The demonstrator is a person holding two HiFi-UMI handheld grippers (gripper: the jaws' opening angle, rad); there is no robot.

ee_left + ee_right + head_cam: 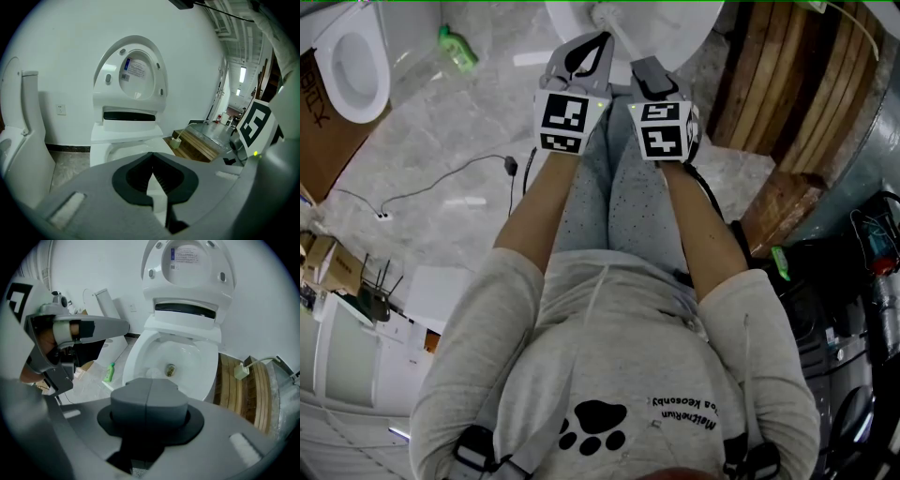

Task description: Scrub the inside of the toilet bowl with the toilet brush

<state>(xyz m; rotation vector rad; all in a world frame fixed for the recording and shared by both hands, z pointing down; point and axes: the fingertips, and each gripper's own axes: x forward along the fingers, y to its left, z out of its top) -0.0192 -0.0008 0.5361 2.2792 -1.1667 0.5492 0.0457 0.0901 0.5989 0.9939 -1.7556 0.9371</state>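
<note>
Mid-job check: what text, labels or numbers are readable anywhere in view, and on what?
No text reads clearly.
Sticker inside the raised toilet lid: print too small.
Sweatshirt: upside-down lettering, too blurred to quote.
Cardboard box: large letters cut off at the frame edge.
Marker cubes: patterns only, no words.

In my head view, at five o'clock, the grey sweatshirt (609, 375) carries a line of small dark print beside a black paw mark. It is upside down to me, and I make out scattered letters but no sure word. At ten o'clock the cardboard box (319, 141) shows a few big black letters cut by the frame edge, unreadable as a word. The sticker (136, 69) inside the raised toilet lid (105, 61) has print too small to read in either gripper view, and the marker cubes (567, 120) bear only black-and-white squares.
</note>
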